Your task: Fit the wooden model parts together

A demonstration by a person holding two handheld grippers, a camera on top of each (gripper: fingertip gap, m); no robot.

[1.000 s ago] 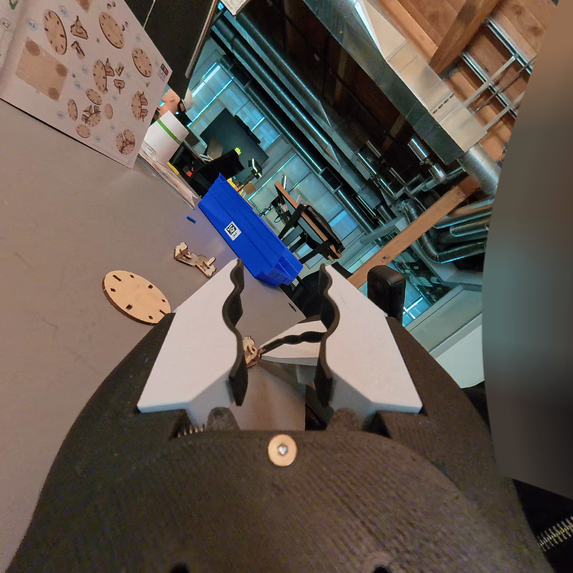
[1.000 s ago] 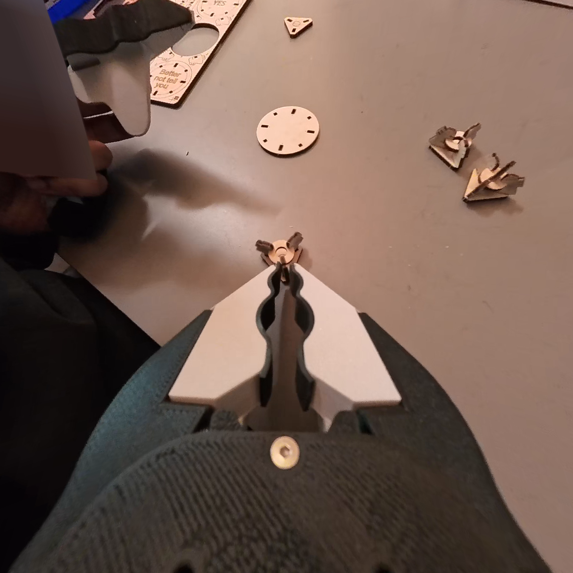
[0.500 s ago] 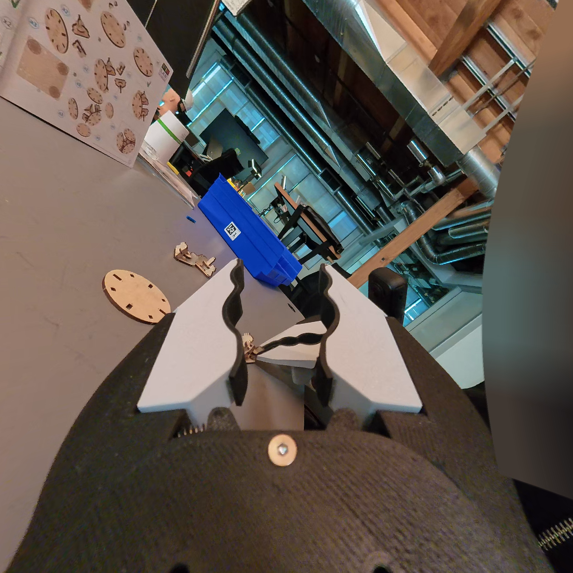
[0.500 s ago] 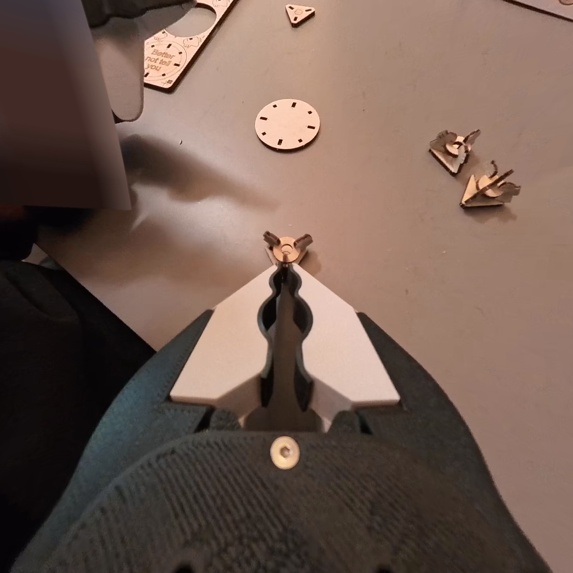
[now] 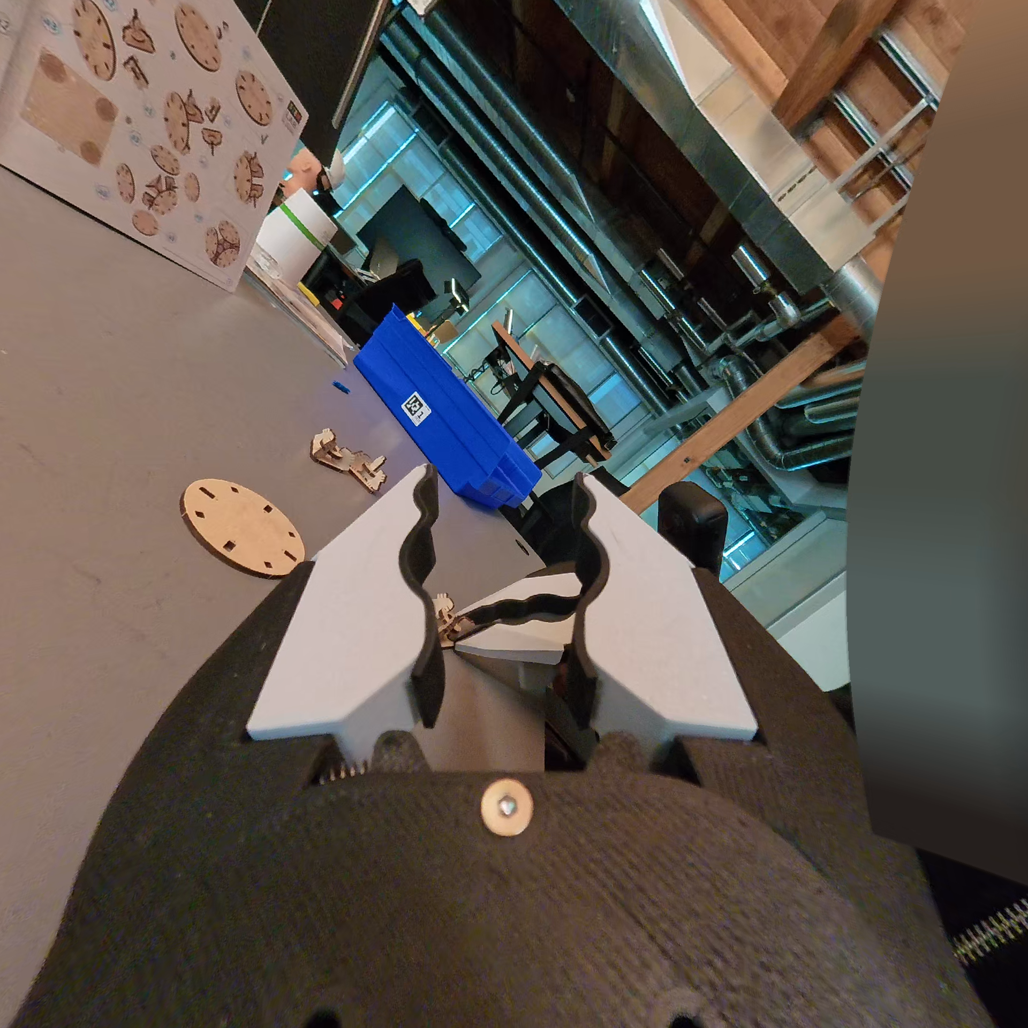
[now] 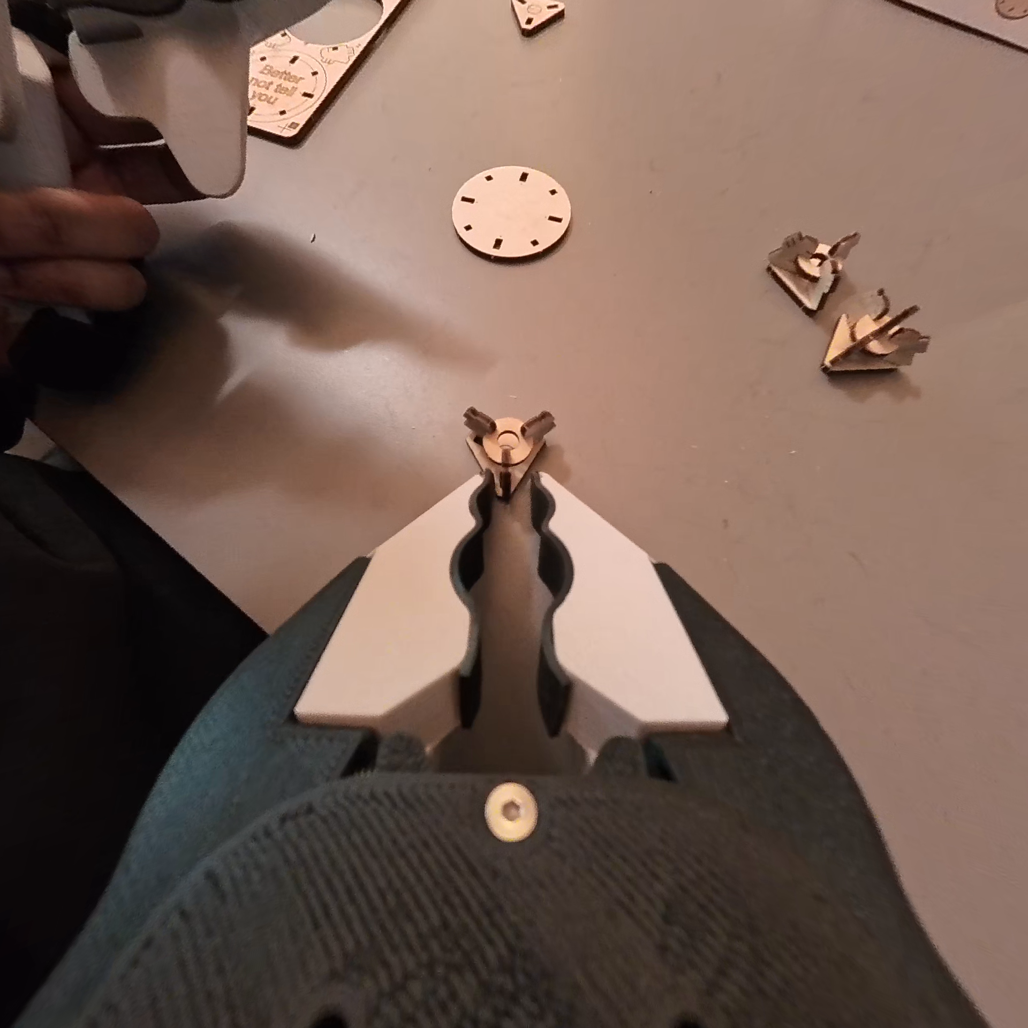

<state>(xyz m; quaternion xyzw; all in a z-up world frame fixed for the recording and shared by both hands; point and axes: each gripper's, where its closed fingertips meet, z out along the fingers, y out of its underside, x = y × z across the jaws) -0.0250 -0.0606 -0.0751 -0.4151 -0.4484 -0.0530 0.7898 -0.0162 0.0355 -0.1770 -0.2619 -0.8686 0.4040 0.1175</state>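
1. The right gripper (image 6: 509, 489) is now standing slightly parted. Half a second earlier its tips were pinching the upright fin of the small wooden three-armed piece (image 6: 507, 445).
2. That piece is sitting on the table (image 6: 723, 528), close to its near edge, with the fin between the tips. The pads seem not to be pressing on it, though the view there is tight.
3. The left gripper (image 5: 503, 500) is hovering with its fingers spread wide around nothing, as before.
4. The wooden disc (image 6: 512, 214) is lying farther toward the table's middle, well apart.
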